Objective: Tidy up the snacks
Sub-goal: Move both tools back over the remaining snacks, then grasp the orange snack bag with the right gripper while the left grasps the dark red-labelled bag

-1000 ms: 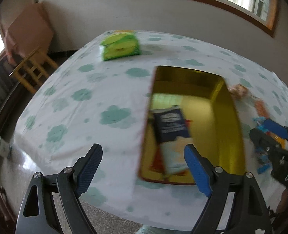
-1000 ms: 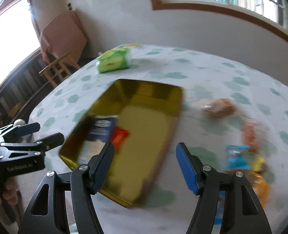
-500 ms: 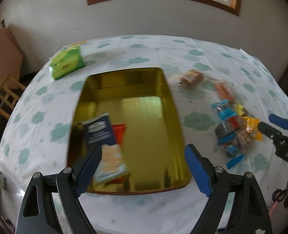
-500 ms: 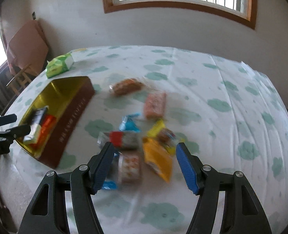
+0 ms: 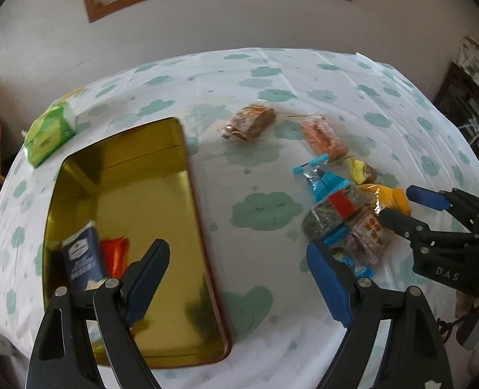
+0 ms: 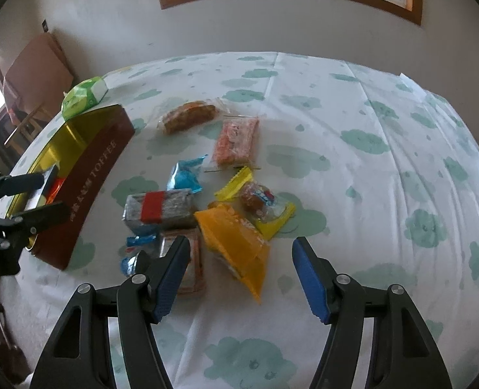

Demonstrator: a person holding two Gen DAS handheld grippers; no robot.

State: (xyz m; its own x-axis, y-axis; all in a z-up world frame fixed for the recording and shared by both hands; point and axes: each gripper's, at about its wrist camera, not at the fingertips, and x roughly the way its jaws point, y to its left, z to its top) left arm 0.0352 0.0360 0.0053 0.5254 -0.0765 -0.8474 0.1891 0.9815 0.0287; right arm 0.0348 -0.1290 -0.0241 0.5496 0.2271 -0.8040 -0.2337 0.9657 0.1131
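Two packets (image 5: 87, 259) already lie in the tin (image 5: 135, 227); about nine snacks (image 6: 207, 201) remain loose on the tabletop (image 6: 385, 168) beside it. Left gripper (image 5: 239, 278) and right gripper (image 6: 238, 272): fingers spread, both empty, right above the pile.

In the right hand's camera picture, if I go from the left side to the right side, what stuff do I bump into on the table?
Gold tin → grey packet with a red band → orange packet → bare cloud tablecloth.
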